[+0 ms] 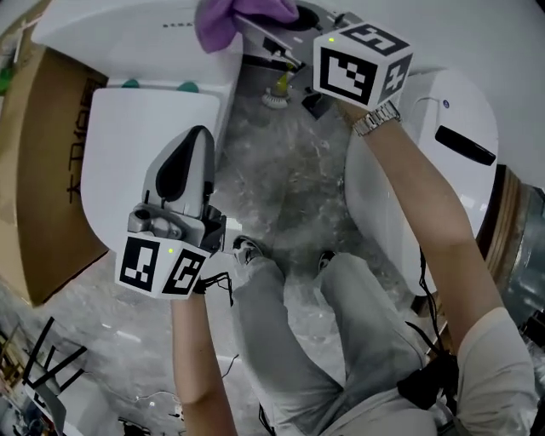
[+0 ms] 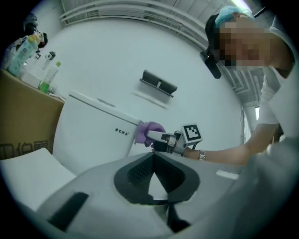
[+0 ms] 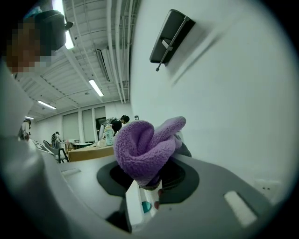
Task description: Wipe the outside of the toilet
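Cardboard box [image 2: 21, 133] at far left stands beside the toilet, with plastic bottles [image 2: 28, 56] standing on top of it; its contents cannot be seen. White toilet [image 1: 140, 140] sits next to the box, lid down, its tank [image 2: 93, 135] against a white wall that carries a black fixture [image 2: 159, 84]. Clear plastic sheeting [image 1: 289, 170] covers the floor around the person's feet.

Low at the left of the head view, the left gripper [image 1: 194, 145] points toward the tank from above the lid's right edge. Its own view shows the two jaw tips pressed together with nothing between them; whether it touches the lid cannot be told.

Further right, a purple cloth [image 1: 223, 19] is bunched against the tank's top edge, near the right-hand corner. The right gripper [image 1: 255, 27] has its jaws clamped on that cloth, which bulges in a thick fold out past the tips in the right gripper view. The arm behind it reaches across the gap beside the toilet, a metal wristwatch [image 1: 375, 120] on the wrist just below the gripper's marker cube.
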Tool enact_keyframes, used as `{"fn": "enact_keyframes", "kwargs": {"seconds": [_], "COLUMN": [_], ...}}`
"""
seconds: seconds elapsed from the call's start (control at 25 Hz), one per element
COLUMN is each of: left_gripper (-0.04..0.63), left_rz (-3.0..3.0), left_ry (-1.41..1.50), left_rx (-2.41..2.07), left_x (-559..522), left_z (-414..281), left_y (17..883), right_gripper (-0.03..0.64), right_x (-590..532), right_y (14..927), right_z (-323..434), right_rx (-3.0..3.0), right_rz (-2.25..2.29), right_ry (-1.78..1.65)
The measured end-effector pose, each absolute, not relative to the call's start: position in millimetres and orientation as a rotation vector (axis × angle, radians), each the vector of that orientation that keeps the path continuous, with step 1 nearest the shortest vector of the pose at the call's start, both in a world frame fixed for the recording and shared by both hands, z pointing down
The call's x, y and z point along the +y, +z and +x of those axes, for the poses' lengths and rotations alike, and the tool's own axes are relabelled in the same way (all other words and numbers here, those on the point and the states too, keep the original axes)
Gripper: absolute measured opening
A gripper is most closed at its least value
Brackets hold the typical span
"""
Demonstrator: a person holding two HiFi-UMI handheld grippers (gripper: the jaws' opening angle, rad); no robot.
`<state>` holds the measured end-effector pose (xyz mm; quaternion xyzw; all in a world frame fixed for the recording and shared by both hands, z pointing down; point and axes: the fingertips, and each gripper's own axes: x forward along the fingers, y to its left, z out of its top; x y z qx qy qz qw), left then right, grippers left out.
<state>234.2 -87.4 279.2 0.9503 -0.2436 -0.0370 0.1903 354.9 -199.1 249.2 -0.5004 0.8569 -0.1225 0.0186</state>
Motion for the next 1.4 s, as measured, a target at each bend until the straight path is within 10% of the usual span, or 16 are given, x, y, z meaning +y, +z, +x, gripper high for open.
{"fn": "enact_keyframes", "kwargs": {"seconds": [0.64,1.4], "left_gripper": [0.005,0.005], "left_rz": [2.856,2.882], "left_ry": [-0.293,-0.083], "left_rx": [-0.517,-0.634], "left_x": [-108.2,-84.0], "left_z": [279.6,284.4], "left_y": [360.0,391.4], "right_gripper": [0.129,0.132], "right_x": [-212.0,-210.0], "right_y": [344.3,550.4], "right_z": [350.1,352.7], "right_rx": [2.765,2.789], "right_rz": [-1.435,-1.490], "right_ry": [-0.049,-0.441]}}
